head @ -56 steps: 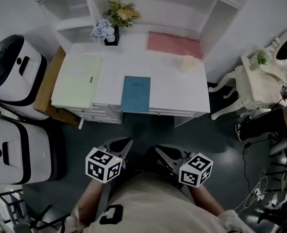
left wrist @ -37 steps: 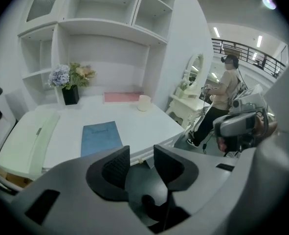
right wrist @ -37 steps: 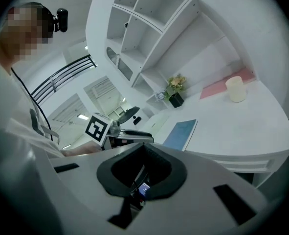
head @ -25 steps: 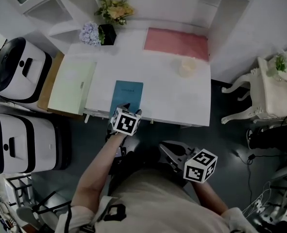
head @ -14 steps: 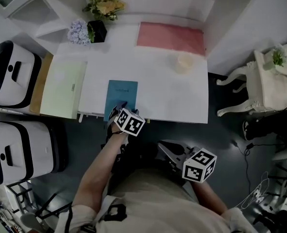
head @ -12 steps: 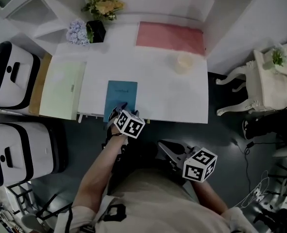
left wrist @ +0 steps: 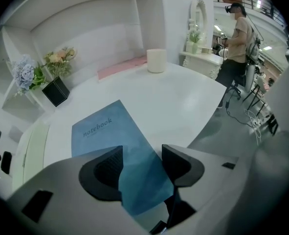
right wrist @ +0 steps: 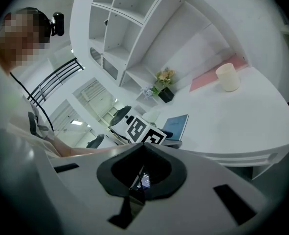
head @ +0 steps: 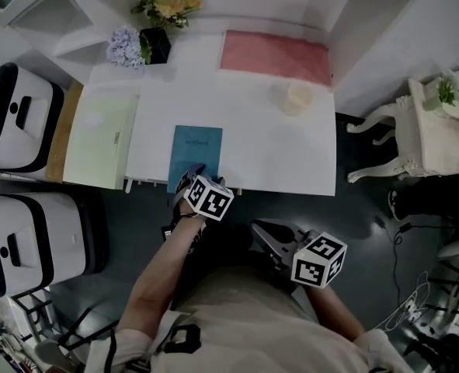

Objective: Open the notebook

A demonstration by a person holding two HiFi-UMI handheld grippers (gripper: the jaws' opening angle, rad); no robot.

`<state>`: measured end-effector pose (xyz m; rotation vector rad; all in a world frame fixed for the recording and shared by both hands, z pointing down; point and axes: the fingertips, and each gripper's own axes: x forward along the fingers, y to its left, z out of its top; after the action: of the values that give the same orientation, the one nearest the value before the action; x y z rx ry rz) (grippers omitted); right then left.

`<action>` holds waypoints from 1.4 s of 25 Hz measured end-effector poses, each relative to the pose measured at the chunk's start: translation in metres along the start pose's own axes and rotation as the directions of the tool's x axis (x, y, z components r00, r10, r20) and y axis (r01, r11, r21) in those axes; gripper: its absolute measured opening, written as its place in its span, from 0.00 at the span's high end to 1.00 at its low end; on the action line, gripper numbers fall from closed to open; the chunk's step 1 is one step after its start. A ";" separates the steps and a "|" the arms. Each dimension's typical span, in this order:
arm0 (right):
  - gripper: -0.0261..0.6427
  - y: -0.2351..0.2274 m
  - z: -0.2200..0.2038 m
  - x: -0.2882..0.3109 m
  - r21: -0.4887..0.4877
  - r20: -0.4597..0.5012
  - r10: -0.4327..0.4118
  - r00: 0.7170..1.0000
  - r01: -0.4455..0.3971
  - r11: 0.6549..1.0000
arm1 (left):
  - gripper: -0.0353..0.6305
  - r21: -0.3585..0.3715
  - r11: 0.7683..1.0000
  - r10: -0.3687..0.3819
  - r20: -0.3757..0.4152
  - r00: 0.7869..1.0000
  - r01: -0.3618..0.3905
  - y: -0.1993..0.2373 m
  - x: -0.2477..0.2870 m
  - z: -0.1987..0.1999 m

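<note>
Since two seconds ago the left hand-held gripper [head: 192, 172] has travelled from the lower frame up to the desk [head: 279, 150], while the right hand-held gripper [head: 266, 231] stays low at centre, its jaws pressed together. The blue notebook [head: 196, 148] lies closed at the desk's front edge, left of centre. Its long axis runs up the frame, with the title end farthest away. Its near end sits between the left hand-held gripper's spread jaws, which are not pinching it.

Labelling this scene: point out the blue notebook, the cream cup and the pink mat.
blue notebook [head: 197, 149], head view, cover middle.
cream cup [left wrist: 156, 61], left gripper view, side wall.
pink mat [head: 276, 57], head view, middle.
</note>
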<state>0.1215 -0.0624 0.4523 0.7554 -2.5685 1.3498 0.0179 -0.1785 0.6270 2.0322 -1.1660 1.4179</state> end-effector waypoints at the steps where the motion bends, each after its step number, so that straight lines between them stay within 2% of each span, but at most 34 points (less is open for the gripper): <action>1: 0.94 0.000 0.000 0.000 0.000 0.000 0.001 1.000 -0.001 1.000 | 0.55 -0.004 1.000 -0.006 0.002 1.000 0.006 0.000 0.000 0.000; 7: 0.94 -0.001 -0.002 -0.004 0.003 0.005 0.007 1.000 -0.007 1.000 | 0.62 -0.038 0.999 -0.023 0.013 1.000 0.024 -0.001 -0.001 0.002; 12: 0.94 -0.002 -0.002 -0.005 0.001 0.009 0.012 1.000 -0.012 1.000 | 0.67 -0.003 1.000 -0.007 0.025 1.000 0.007 -0.003 -0.006 0.004; 20: 0.94 -0.002 -0.001 -0.008 0.000 0.013 0.017 1.000 -0.017 1.000 | 0.68 0.010 1.000 -0.009 0.028 1.000 0.009 -0.002 -0.015 0.009; 35: 0.94 0.000 0.000 -0.007 -0.009 0.007 0.027 1.000 -0.027 1.000 | 0.70 -0.047 0.998 -0.044 0.067 0.997 0.047 0.003 -0.028 0.013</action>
<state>0.1276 -0.0605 0.4500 0.7278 -2.5978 1.3442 0.0193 -0.1780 0.5960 2.0724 -1.1618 1.2979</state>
